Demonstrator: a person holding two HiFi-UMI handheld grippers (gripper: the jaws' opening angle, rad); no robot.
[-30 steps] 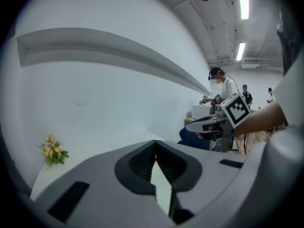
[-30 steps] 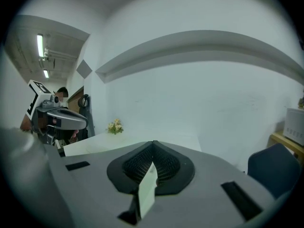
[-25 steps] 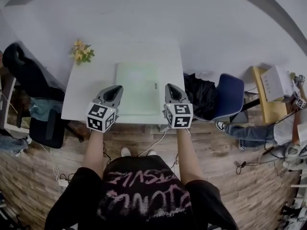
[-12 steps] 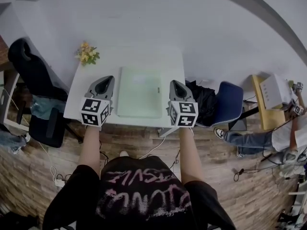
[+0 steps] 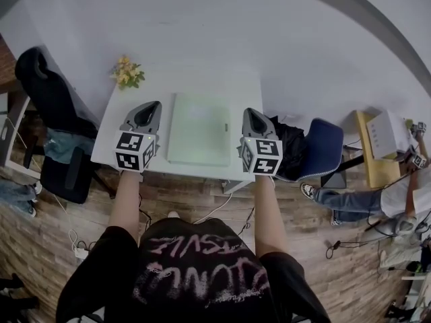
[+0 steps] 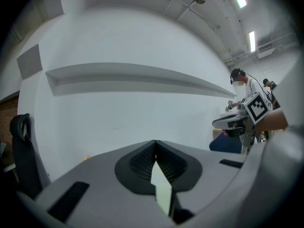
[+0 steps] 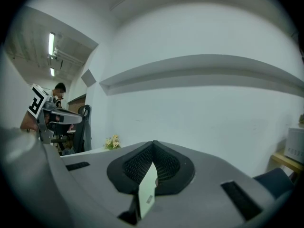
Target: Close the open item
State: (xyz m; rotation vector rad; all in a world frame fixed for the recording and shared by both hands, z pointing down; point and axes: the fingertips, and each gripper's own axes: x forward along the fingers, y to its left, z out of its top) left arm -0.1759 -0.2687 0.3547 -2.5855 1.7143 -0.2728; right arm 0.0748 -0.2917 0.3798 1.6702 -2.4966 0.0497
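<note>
A flat pale green item lies on the white table, its lid down flat as far as I can see. My left gripper hovers just left of it, jaws shut with nothing held. At the item's right edge my right gripper is shut too, and empty. In the left gripper view the fingertips meet, and a pale sliver of the item shows below them. The right gripper view has the same closed tips over a strip of the item.
Yellow flowers stand at the table's back left corner. A black office chair is at the left. A blue chair with a black bag is at the right. A seated person is further right. A white wall lies behind the table.
Both grippers have spread slightly apart, off the item's front corners to its two sides. The head view has shifted a little. The item has not moved.
</note>
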